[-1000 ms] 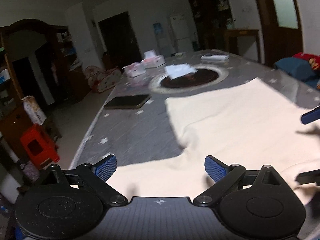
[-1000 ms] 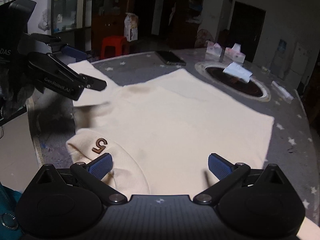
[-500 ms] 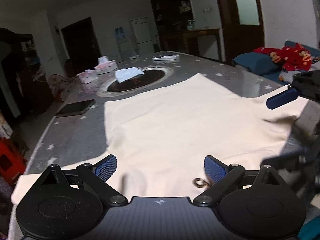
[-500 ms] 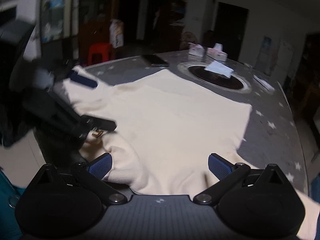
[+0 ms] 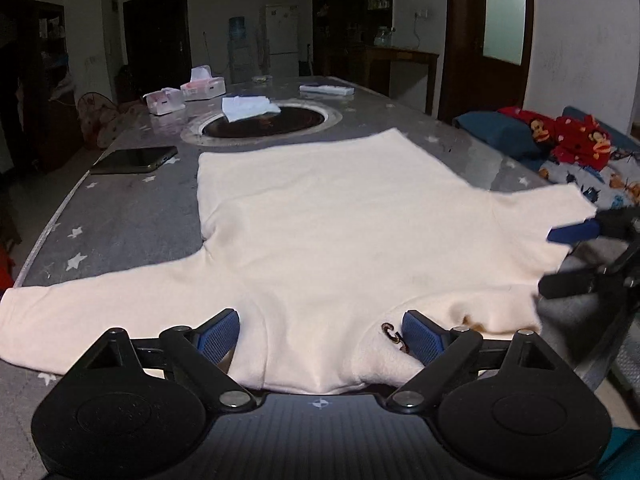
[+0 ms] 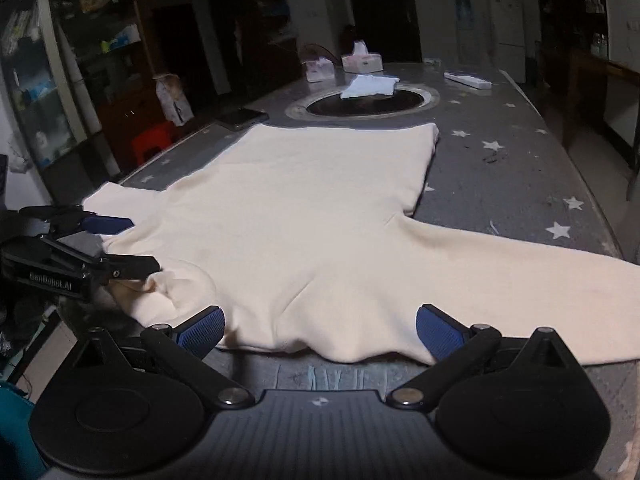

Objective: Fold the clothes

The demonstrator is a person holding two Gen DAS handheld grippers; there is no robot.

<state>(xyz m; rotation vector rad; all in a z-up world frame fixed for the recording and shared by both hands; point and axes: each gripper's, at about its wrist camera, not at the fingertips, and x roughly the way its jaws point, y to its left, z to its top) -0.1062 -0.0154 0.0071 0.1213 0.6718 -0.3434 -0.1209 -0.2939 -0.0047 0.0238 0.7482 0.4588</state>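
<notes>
Cream fleece: the sweater (image 5: 340, 232) lies flat on the grey star-print table (image 5: 120, 224), hem toward the round inset and collar toward the near edge, both sleeves spread sideways. This layout exposes every fold line.

Left wrist view: the left gripper (image 5: 320, 334) is released. Its jaws have just been closing slightly, yet they stand wide, and the pads straddle the collar zone without pressing the cloth between them. The brown emblem (image 5: 394, 334) sits just beside the right-hand pad. The right gripper (image 5: 560, 258) shows at the frame's right margin, over the sleeve root on that side. A phone (image 5: 134, 160) lies well apart from the sweater, so it should not obstruct a fold.

Right wrist view: the right gripper (image 6: 318, 332) is also released, jaws spread, hovering at the near shoulder seam where the long sleeve (image 6: 520, 296) departs. The left gripper (image 6: 116, 246) stands open at the collar (image 6: 176, 284).

Judgement: both tools are positioned at the shoulders to pinch; no fold is yet made.
</notes>
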